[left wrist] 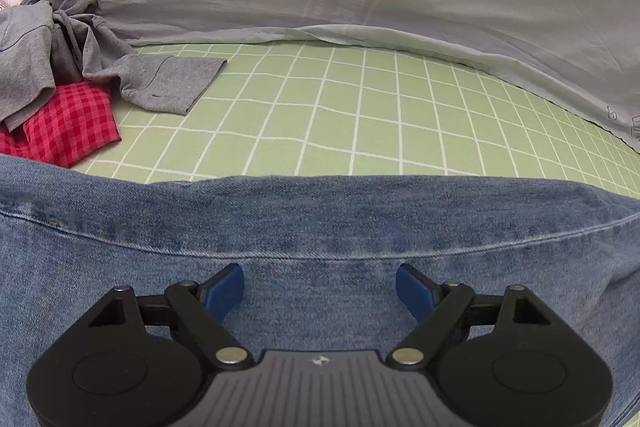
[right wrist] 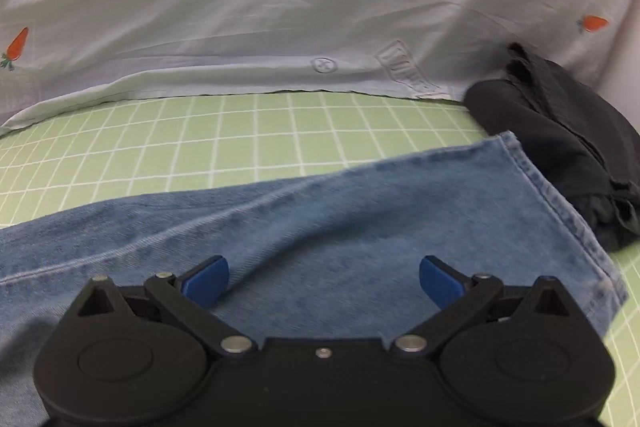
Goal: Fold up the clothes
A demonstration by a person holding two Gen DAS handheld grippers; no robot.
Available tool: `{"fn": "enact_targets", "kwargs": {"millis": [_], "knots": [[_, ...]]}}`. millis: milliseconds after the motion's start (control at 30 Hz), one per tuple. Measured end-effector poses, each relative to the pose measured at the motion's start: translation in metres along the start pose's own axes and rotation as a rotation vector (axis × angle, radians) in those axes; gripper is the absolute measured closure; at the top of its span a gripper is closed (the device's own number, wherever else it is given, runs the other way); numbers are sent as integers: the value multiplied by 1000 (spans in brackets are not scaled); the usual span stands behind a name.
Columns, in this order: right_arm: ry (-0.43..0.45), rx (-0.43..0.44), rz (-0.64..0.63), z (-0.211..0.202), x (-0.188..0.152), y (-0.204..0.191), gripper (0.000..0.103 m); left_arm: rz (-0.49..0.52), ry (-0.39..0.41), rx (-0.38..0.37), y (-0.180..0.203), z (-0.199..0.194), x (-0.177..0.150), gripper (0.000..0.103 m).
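Left wrist view shows the jeans (left wrist: 320, 227) lying flat across the near part of the green checked bed sheet (left wrist: 360, 115), with their hem end toward the sheet's right edge, just beside a dark garment (right wrist: 560, 147). Denim is probably heavy, rather stiff and not slippery; the thick hem (right wrist: 560, 195) or the long side seam looks best to pinch. The left gripper (left wrist: 320, 287) is wide open over the denim, holding nothing. The right gripper (right wrist: 324, 279) is also wide open and empty.
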State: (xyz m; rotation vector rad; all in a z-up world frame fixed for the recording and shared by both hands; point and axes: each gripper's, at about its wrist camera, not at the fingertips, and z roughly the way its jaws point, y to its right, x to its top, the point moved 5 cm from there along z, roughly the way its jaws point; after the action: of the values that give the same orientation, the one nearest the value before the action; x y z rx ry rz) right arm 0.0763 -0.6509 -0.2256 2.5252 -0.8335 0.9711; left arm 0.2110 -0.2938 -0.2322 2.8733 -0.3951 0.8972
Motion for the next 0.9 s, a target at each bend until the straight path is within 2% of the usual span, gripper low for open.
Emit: {"fn": "enact_targets", "kwargs": {"millis": [133, 333, 367, 567, 667, 767, 867, 900], "knots": [[-49, -132, 100, -6, -25, 66, 0, 46, 13, 31, 1, -4, -13, 18], [-77, -181, 202, -10, -46, 104, 0, 73, 21, 47, -6, 1, -4, 18], [-81, -186, 214, -10, -49, 108, 0, 76, 22, 49, -8, 2, -2, 18], [-70, -146, 136, -3, -38, 71, 0, 72, 38, 41, -11, 8, 6, 19], [-53, -123, 89, -1, -26, 50, 0, 44, 55, 37, -11, 10, 7, 27], [-25, -45, 68, -2, -12, 29, 0, 18, 78, 48, -14, 9, 7, 39], [3, 35, 48, -6, 3, -5, 0, 11, 96, 61, -17, 5, 8, 61], [12, 61, 30, -6, 5, -17, 0, 16, 99, 67, -18, 5, 8, 75]]}}
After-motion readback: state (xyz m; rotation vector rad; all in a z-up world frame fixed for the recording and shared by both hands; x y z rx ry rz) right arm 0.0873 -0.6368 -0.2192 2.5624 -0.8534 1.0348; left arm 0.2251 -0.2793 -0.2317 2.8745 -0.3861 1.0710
